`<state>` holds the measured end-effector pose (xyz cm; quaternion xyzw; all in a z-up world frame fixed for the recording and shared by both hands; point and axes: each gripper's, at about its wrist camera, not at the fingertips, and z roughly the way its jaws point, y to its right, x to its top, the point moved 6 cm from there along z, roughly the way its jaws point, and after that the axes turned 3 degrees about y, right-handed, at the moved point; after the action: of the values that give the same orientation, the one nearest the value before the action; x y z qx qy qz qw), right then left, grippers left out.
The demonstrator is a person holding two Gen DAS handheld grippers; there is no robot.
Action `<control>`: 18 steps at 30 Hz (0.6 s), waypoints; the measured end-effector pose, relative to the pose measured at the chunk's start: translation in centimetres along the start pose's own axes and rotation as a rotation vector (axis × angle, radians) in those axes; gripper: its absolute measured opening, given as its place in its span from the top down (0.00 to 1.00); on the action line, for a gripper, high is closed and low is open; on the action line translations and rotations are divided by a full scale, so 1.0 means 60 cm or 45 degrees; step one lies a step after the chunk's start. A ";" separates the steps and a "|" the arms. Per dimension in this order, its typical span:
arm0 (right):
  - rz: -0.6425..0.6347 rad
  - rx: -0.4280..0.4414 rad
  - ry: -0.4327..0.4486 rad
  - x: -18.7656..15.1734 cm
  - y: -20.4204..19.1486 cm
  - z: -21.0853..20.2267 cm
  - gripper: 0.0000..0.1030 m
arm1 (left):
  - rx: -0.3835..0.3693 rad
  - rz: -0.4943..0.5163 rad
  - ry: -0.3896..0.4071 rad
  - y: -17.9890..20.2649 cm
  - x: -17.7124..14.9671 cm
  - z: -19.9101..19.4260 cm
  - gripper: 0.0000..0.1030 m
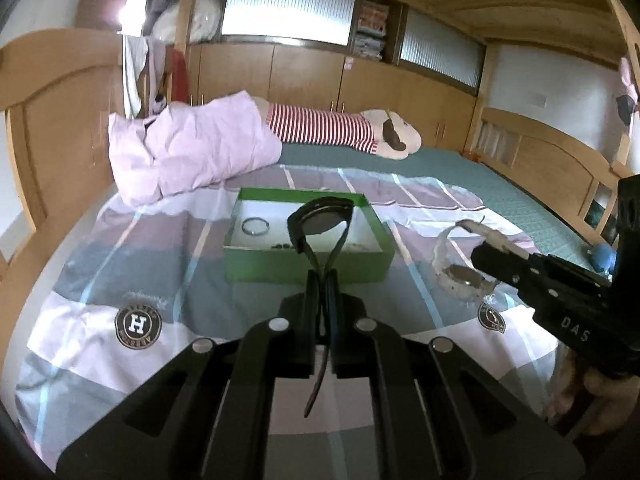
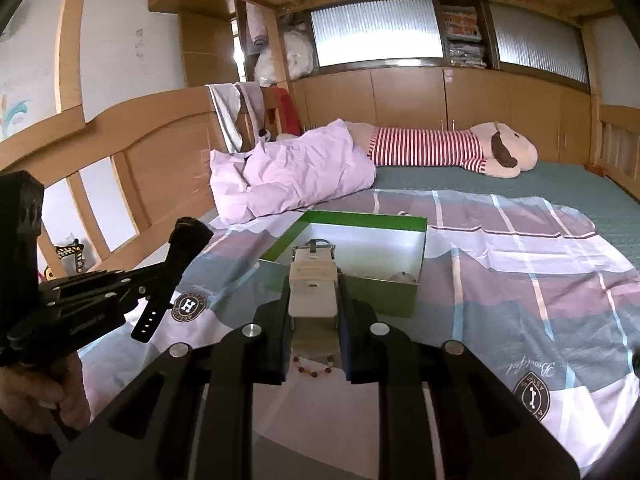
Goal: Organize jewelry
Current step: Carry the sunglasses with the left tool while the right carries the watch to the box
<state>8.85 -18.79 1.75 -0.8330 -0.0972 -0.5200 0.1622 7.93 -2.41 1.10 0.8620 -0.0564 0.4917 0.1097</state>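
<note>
Black watch [image 1: 320, 220]: round dark face, black strap, both strap halves pinched together between the fingers of the left gripper [image 1: 322, 280], face raised above the box; one strap end hangs free below.

Cream watch [image 2: 312, 284]: pale strap with metal buckle at its far end, clamped in the right gripper [image 2: 314, 292], held near the box's front wall.

Green box [image 1: 372, 216]: open, shallow, white inside, on the bed's plaid sheet. Inside: silver ring [image 1: 255, 226] lying flat at left, small dark beads [image 1: 282, 246] near the front wall, a pale item at right, unclear.

Bead bracelet [image 2: 314, 366]: red and white, on the sheet.
</note>
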 end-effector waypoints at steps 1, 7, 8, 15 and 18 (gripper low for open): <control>0.003 -0.006 -0.005 -0.001 0.001 0.004 0.81 | 0.009 -0.005 -0.001 -0.003 -0.002 -0.001 0.95; -0.003 -0.014 -0.038 -0.009 -0.002 0.018 0.81 | 0.025 -0.028 -0.022 -0.016 -0.007 0.003 0.95; -0.003 -0.015 -0.038 -0.009 -0.002 0.018 0.81 | 0.026 -0.026 -0.022 -0.017 -0.008 0.004 0.95; 0.006 -0.020 -0.033 -0.006 -0.001 0.019 0.81 | 0.034 -0.013 -0.031 -0.020 -0.009 0.011 0.95; 0.008 -0.017 -0.039 -0.009 0.000 0.019 0.81 | 0.034 -0.007 -0.037 -0.020 -0.012 0.013 0.95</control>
<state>9.57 -18.38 0.80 -0.8422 -0.0936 -0.5073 0.1567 8.47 -1.46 -0.06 0.8705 -0.0490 0.4796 0.0989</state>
